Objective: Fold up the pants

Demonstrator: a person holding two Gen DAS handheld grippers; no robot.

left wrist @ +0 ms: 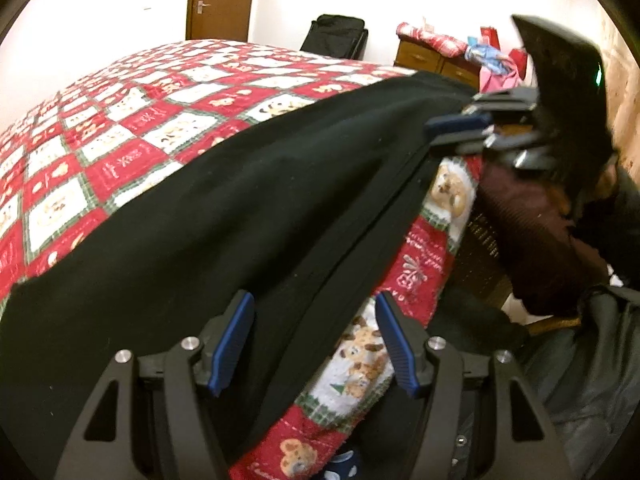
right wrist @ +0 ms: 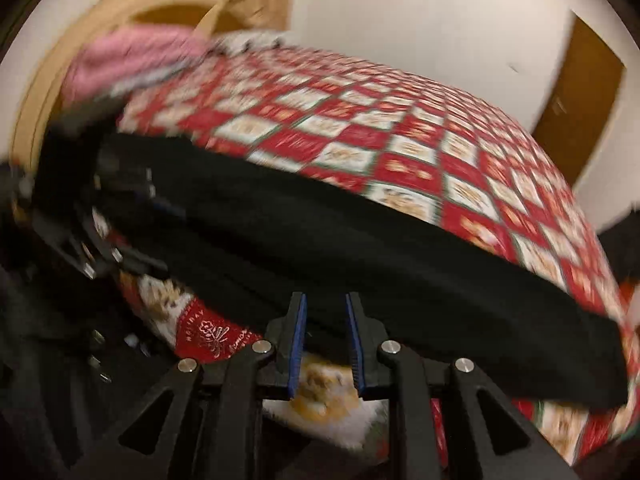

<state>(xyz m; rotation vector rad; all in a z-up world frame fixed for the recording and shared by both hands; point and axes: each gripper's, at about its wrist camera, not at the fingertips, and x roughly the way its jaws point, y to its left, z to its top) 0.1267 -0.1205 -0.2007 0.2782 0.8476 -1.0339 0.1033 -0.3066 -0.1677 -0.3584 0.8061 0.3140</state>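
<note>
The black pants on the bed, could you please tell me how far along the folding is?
Done: the black pants lie as one long, narrow strip along the near edge of the patterned bedspread, so the legs look laid together. In hand: nothing is gripped; the left claw stands open over the near edge, and the right claw is slightly open at that edge. Left: folding the strip across its length.

Christmas quilt [left wrist: 120,128] — brown door [left wrist: 220,0], black suitcase [left wrist: 336,36].
</note>
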